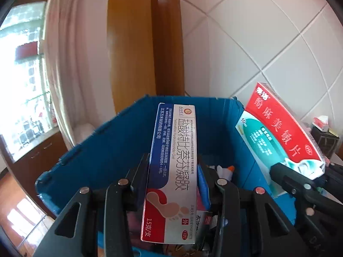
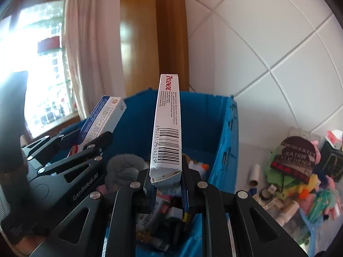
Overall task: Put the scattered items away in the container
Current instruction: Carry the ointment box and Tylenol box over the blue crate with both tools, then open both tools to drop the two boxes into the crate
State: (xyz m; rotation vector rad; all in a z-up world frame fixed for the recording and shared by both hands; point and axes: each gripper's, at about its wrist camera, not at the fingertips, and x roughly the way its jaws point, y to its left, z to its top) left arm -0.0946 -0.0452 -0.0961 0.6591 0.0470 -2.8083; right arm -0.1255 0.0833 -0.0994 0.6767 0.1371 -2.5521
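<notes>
Left gripper (image 1: 172, 171): fingers clamped on the lower part of a blue-and-white gel box (image 1: 171, 171), box upright, sticking up over the blue bin (image 1: 103, 141). Print reads "Terbinafine Hydrochloride Gel", "15克/支", OTC mark, footprint graphic.

Right gripper (image 2: 166, 176): fingers clamped on the crumpled bottom end of a Tylenol box (image 2: 168, 124), held edge-on and upright above the same bin. Narrow face shows "TYLENOL" in red and barcode 6920312604229; from the left wrist view its broad face is red and teal with white Chinese text, "10" and an OTC mark.

Bin contents under the grippers: grey plush (image 2: 124, 167), small cartons and packets; details too cluttered to read.

Right of the bin, on the white surface: plush toys (image 2: 310, 190), a dark cap (image 2: 295, 156) reading "NATION CALIFORNIA", small bottles.
</notes>
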